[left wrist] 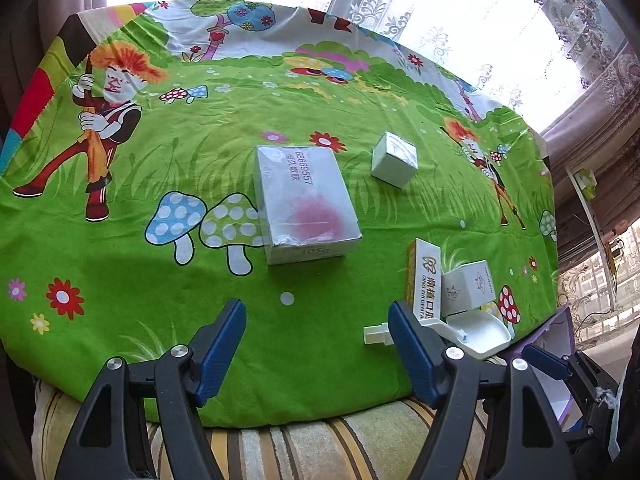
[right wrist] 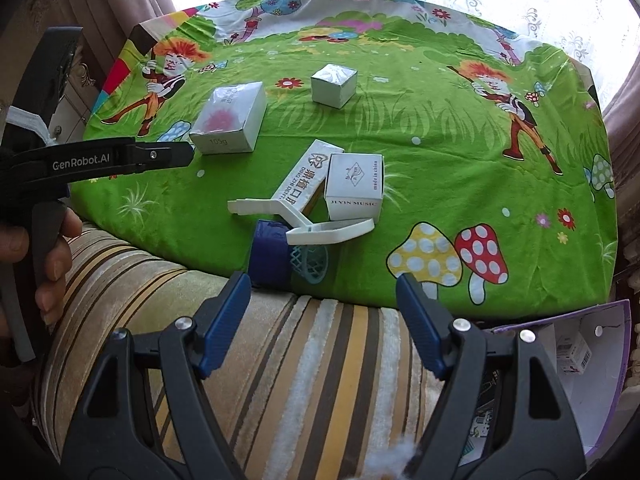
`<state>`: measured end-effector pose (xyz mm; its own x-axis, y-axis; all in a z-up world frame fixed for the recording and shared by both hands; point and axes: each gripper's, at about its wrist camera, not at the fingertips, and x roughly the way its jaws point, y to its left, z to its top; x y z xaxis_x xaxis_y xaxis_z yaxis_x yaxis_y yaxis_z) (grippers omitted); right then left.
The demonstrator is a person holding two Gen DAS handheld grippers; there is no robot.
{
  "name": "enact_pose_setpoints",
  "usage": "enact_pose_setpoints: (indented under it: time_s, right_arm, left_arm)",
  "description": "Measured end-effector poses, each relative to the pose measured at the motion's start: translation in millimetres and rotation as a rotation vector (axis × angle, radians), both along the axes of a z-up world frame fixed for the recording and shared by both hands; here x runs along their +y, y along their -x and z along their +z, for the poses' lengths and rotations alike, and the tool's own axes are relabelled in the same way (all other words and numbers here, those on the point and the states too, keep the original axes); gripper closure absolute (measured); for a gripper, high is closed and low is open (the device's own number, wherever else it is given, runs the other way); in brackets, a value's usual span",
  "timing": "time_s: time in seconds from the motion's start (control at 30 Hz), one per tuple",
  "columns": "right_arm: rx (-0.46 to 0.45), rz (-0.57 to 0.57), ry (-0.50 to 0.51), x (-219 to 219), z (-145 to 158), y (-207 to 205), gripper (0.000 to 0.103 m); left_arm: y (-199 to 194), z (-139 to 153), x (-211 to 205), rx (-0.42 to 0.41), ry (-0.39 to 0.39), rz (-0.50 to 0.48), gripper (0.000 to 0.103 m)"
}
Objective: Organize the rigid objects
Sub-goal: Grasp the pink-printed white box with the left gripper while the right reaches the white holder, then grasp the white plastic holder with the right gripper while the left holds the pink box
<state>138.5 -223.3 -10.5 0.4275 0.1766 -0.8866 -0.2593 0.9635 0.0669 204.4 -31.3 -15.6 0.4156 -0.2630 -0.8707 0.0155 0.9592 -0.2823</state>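
Note:
A large silver-white box point(left wrist: 304, 200) point(right wrist: 230, 120) lies mid-table, with a small silver cube point(left wrist: 394, 159) point(right wrist: 334, 84) behind it. Nearer the front edge, a white dental box point(left wrist: 424, 276) point(right wrist: 306, 178) leans against a white music box point(left wrist: 470, 286) point(right wrist: 354, 186). A white plastic scoop point(left wrist: 476, 332) point(right wrist: 304, 220) lies in front of them, over a blue block point(right wrist: 268, 256) and a teal mesh basket point(right wrist: 314, 264). My left gripper point(left wrist: 316, 312) point(right wrist: 186, 155) hovers open over the green cloth, left of the scoop, holding nothing. My right gripper point(right wrist: 322, 284) point(left wrist: 560, 362) is open and empty above the striped cushion.
The cartoon-print green cloth point(right wrist: 440, 140) covers the table, with curtains and a bright window behind. A striped cushion point(right wrist: 320, 360) runs along the front edge. An open purple-edged box point(right wrist: 580, 360) with small packets sits at the lower right. A hand point(right wrist: 52, 264) grips the left gripper's handle.

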Motion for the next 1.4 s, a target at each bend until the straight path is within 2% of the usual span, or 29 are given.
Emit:
enact_pose_setpoints:
  time_s: [0.27,0.5,0.7,0.73,0.77,0.8,0.9,0.97,1.1,1.2,1.3,1.4]
  right_arm:
    - [0.058,-0.013,-0.024,5.0,-17.4,-17.8,0.025]
    - [0.084,-0.063,-0.054,-2.2,-26.2,-29.1,0.025]
    - [0.094,-0.087,-0.067,-3.3,-33.3,-38.1,0.026]
    - [0.094,-0.096,-0.072,-4.4,-34.0,-39.5,0.029]
    - [0.096,-0.107,-0.076,-6.2,-34.8,-40.8,0.031]
    - [0.098,-0.119,-0.080,-8.6,-35.5,-41.6,0.033]
    - [0.112,-0.143,-0.092,-13.9,-39.1,-42.2,0.035]
    - [0.126,-0.145,-0.081,-14.0,-43.5,-42.8,0.040]
    - [0.137,-0.169,-0.049,-17.9,-49.5,-42.6,0.056]
    - [0.138,-0.163,-0.047,-18.1,-50.9,-42.2,0.060]
    - [0.133,-0.143,-0.039,-13.9,-51.5,-41.3,0.073]
    - [0.128,-0.133,-0.075,-15.6,-51.7,-40.4,0.074]
  left_arm:
    - [-35.6,-11.1,-1.5,0.037,-0.004,0.053,0.020]
    - [-64.4,-30.5,-13.5,0.058,-0.076,0.092,0.019]
    - [-72.9,-40.8,-17.6,0.048,-0.123,0.082,0.019]
    - [-72.9,-41.6,-17.5,0.040,-0.121,0.075,0.021]
    - [-72.4,-42.0,-17.8,0.032,-0.117,0.065,0.029]
    - [-72.2,-42.9,-17.8,0.029,-0.118,0.056,0.031]
    - [-69.5,-41.6,-16.7,0.010,-0.117,0.046,0.031]
    - [-66.3,-41.0,-15.2,0.000,-0.115,0.044,0.031]
    - [-54.4,-35.2,-10.9,-0.033,-0.102,0.044,0.032]
    - [-46.5,-29.4,-9.2,-0.058,-0.101,0.047,0.032]
    - [-40.2,-23.6,-10.8,-0.087,-0.105,0.045,0.032]
    - [-33.1,-19.4,-11.4,-0.105,-0.101,0.045,0.032]
